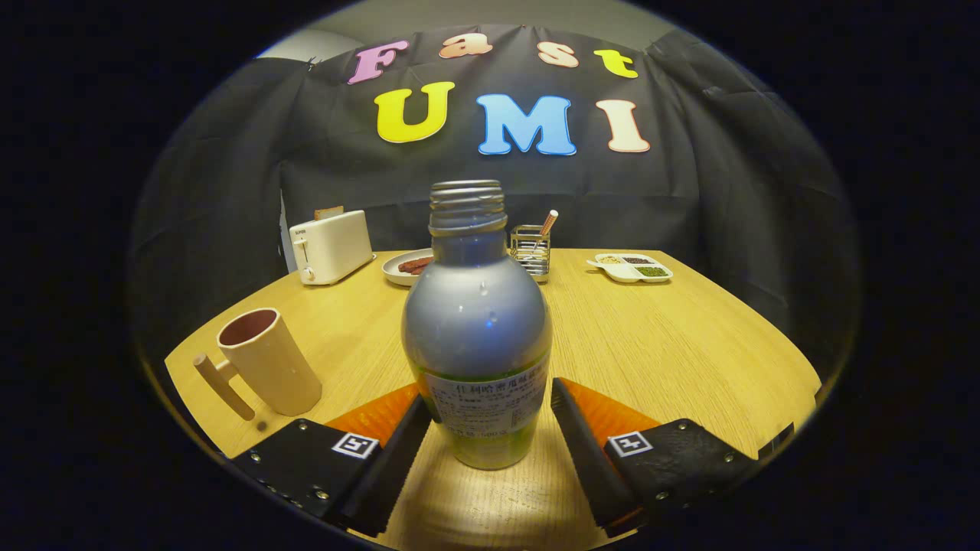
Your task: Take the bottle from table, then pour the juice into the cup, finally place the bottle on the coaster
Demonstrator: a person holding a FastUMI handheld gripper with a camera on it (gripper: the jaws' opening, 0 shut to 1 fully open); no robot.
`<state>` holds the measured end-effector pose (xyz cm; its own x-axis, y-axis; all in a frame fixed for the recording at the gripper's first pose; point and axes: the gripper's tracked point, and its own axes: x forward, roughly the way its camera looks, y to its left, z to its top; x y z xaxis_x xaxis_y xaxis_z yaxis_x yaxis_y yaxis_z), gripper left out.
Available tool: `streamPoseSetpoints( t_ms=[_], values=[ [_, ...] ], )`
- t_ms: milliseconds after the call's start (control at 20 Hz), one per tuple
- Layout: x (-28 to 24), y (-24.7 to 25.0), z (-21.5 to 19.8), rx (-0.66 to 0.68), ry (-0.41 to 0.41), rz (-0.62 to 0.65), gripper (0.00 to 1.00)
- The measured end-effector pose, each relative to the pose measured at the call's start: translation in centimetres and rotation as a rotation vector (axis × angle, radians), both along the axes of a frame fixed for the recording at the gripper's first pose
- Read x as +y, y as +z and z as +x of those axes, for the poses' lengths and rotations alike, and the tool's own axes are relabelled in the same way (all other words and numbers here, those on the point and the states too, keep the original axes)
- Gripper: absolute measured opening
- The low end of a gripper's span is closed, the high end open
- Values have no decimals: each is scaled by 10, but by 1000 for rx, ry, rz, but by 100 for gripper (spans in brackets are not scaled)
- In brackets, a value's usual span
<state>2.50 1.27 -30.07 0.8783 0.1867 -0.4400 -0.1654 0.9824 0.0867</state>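
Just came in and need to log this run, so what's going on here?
A person's handheld gripper is lined up on an uncapped juice bottle standing on the wooden table. The bottle sits between the open fingers, which flank its label, with a small gap visible on the right side. The empty-looking cup with a handle stands to the left. A toaster, plate, utensil rack and divided snack dish sit beyond.

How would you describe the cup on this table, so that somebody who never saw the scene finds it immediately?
Start at the round wooden table and the uncapped bottle standing between the open gripper fingers. The cup stands to the left of that bottle, nearer than the white toaster. It is the tall beige mug with a straight wooden peg handle, unlike the flat dishes behind.
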Motion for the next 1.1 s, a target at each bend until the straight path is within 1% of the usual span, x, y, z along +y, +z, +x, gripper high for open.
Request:
streamPoseSetpoints(
  t_ms=[50,100,300,350,400,450,650,750,1100],
  values=[
    [0,0,2,1,-2,-9,83],
    [0,0,2,3,-2,-14,81],
    [3,0,3,23,25,-43,78],
    [4,0,5,29,37,-58,76],
    [4,1,5,33,45,-72,76],
    [3,1,5,44,52,-82,73],
    [7,3,8,79,75,-121,72],
    [9,8,9,72,89,-154,72],
    [23,26,19,33,165,-325,72]
  ],
)
